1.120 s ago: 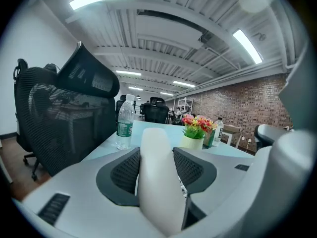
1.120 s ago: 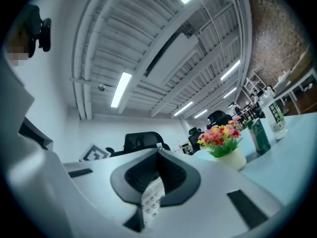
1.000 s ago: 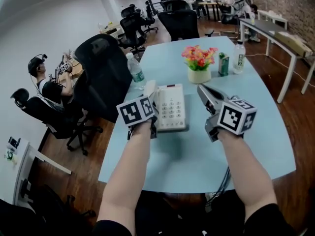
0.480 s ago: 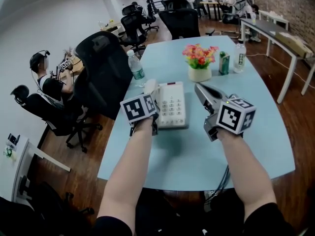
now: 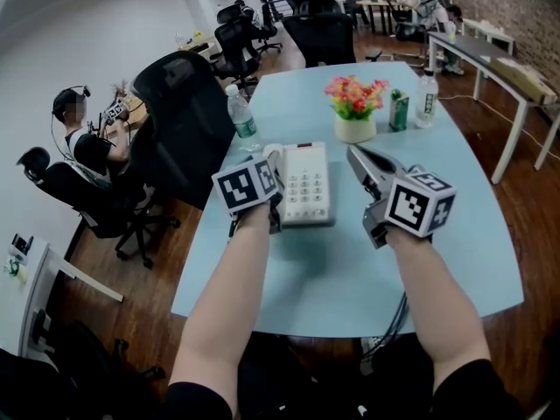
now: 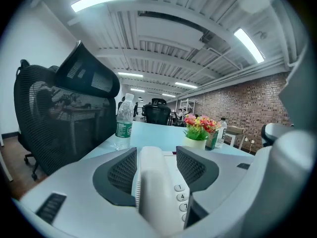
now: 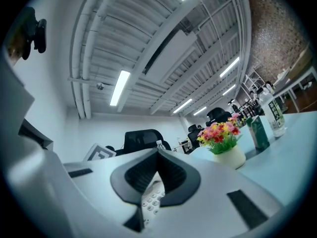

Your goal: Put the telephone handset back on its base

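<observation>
The left gripper (image 6: 156,168) is opening its jaws wide around the cream plastic telephone handset (image 6: 151,195), which is now lying seated between them on the white keypad base (image 5: 306,189) rather than held raised, indicating placement is likely complete, while the right gripper (image 7: 157,157) is waiting alongside, closed and empty.
</observation>
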